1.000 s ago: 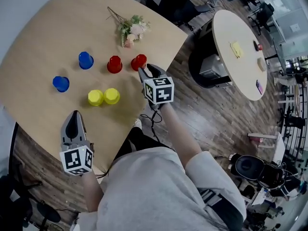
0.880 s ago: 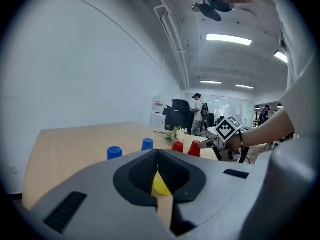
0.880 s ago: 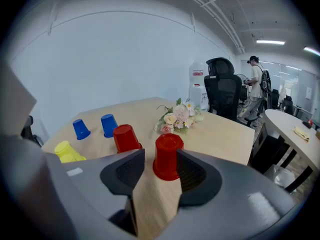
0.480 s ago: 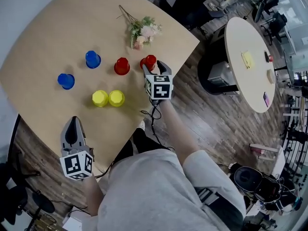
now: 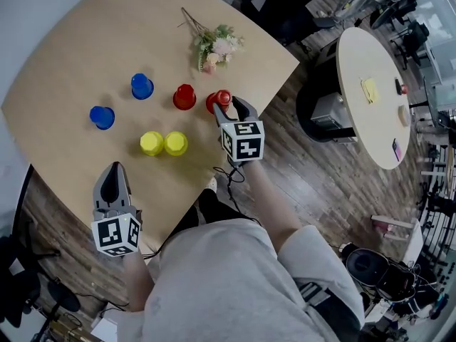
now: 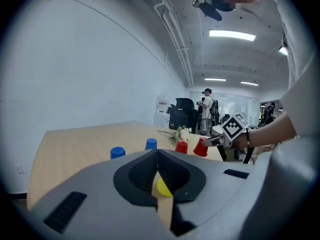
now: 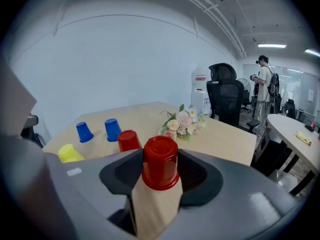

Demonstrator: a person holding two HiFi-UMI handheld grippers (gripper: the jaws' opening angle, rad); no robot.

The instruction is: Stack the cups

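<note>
Right hand-held gripper [image 5: 229, 107]: its jaws stand wide around the red cup [image 5: 221, 98] and have just been closing. The cup is between them, and the pads seem to lie on its wall at both sides.
Reason for this grip: the cup stands mouth down, so I judge that a hold on the side wall allows it to be lifted and set over another cup.
Red cup: on the worktop [image 5: 78, 48], close to its right edge, and not lifted as far as I can see.
Left hand-held gripper [image 5: 110, 175]: jaws fully together, with nothing in them. It hangs over the near edge, well apart from all cups, and probably waits.
Second red cup [image 5: 184, 96]: just beside the gripped one, toward the middle. It is likely the one to be covered.
Yellow cups [image 5: 152, 143]: two, touching each other, closer to the near edge.
Blue cups [image 5: 142, 85]: two, apart from each other, toward the left edge.
Stacking: none is done. All six cups stand single and mouth down.
Flowers [image 5: 217, 47]: a small bunch lying near the far right edge, behind the red cups.
In the way: nothing lies between the two red cups. The second red cup is near the inner jaw, so a sideways move without lifting could knock it.
</note>
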